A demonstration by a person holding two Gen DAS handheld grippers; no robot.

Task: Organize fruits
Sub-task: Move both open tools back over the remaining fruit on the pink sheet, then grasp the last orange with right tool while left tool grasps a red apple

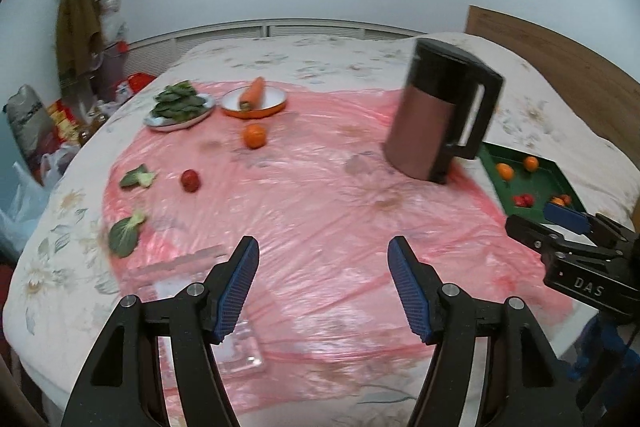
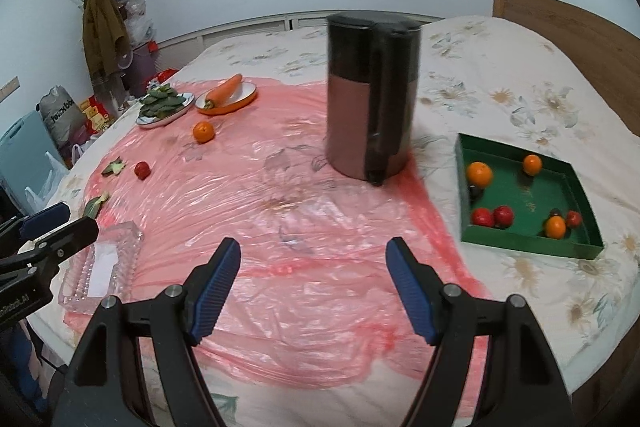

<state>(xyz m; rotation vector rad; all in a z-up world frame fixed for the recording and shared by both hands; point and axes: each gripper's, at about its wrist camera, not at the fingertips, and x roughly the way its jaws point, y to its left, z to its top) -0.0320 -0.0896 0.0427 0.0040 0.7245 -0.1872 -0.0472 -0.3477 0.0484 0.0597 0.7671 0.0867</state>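
Note:
A loose orange [image 1: 254, 135] [image 2: 203, 131] and a small red fruit [image 1: 190, 180] [image 2: 142, 170] lie on the pink plastic sheet [image 1: 320, 195] at the left. A green tray [image 2: 524, 251] [image 1: 496, 183] at the right holds several oranges and red fruits. My left gripper [image 1: 323, 255] is open and empty above the sheet's near part. My right gripper [image 2: 313, 257] is open and empty, left of the tray. Each gripper shows at the edge of the other's view.
A tall brown and black kettle [image 1: 440, 115] [image 2: 372, 95] stands between the loose fruit and the tray. A carrot lies on an orange plate [image 1: 276, 105], leafy greens on a grey plate [image 1: 160, 123]. Loose leaves [image 1: 124, 233] and a glass dish [image 2: 80, 279] lie near left.

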